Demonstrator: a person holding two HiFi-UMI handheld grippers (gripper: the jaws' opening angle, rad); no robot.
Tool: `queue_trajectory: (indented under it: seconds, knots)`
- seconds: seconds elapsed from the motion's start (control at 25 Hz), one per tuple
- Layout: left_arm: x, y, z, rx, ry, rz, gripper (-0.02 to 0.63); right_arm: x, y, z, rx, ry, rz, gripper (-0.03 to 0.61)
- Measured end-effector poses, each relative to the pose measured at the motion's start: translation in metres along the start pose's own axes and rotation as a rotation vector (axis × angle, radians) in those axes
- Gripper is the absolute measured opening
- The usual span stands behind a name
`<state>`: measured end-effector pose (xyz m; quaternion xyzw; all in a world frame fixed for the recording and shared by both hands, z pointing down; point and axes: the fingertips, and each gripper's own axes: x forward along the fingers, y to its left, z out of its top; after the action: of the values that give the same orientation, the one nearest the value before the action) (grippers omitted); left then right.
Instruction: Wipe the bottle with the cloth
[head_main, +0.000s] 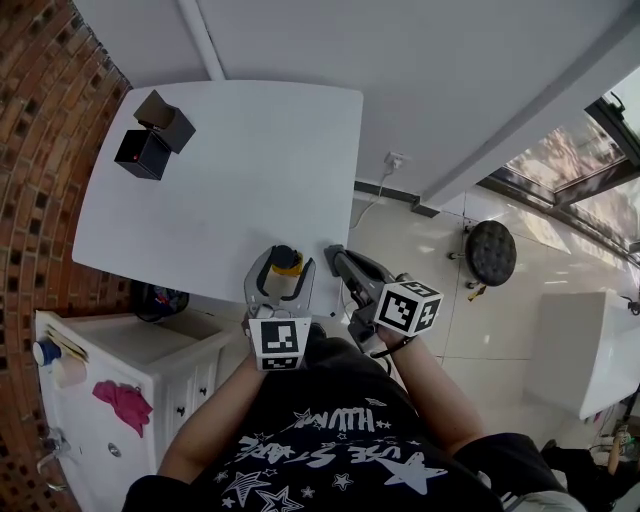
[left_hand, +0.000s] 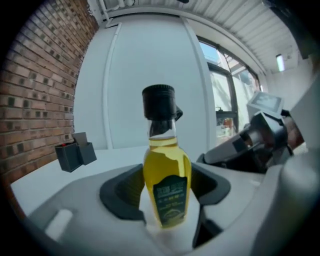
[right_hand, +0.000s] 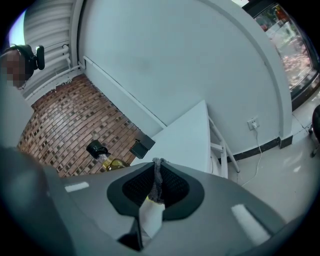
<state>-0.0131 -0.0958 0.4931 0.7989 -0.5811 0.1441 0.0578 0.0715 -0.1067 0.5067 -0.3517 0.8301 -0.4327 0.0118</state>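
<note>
A small glass bottle (left_hand: 167, 170) of yellow oil with a black cap stands upright between the dark pads of my left gripper (left_hand: 165, 192), which is shut on its body. In the head view the bottle (head_main: 288, 266) and left gripper (head_main: 283, 262) are at the near edge of the white table (head_main: 240, 170). My right gripper (head_main: 338, 258) is just to the right of it, past the table's corner. Its jaws (right_hand: 156, 185) are shut on a thin grey cloth (right_hand: 157, 175), of which only a narrow strip shows. The right gripper view catches the bottle (right_hand: 107, 161) to its left.
A black open box (head_main: 152, 138) sits at the table's far left corner. A brick wall runs along the left. A white cabinet (head_main: 150, 370) with a pink rag (head_main: 125, 403) stands below the table's left. A black stool (head_main: 491, 252) is on the tiled floor at right.
</note>
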Motion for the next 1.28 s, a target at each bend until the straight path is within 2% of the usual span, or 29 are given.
queue_trajectory:
  seconds: [0.32,0.48,0.72,1.08,1.28]
  knots:
    - [-0.004,-0.013,-0.001,0.082,-0.047,-0.393,0.267,0.002,0.006,0.001,-0.004,-0.017,-0.018,0.038]
    - [-0.007,-0.015,-0.003,0.116,-0.035,-0.531,0.266,0.003,0.010,0.000,0.002,-0.029,-0.033,0.037]
    - [-0.011,-0.018,-0.007,0.130,-0.007,-0.684,0.261,0.007,0.021,-0.002,0.004,-0.044,-0.031,0.037]
    - [-0.017,-0.020,-0.011,0.204,0.031,-0.887,0.259,0.011,0.030,-0.005,0.017,-0.071,-0.061,0.037]
    - [-0.016,-0.021,-0.024,0.267,0.092,-0.924,0.257,0.010,0.034,-0.007,0.027,-0.093,-0.070,0.038]
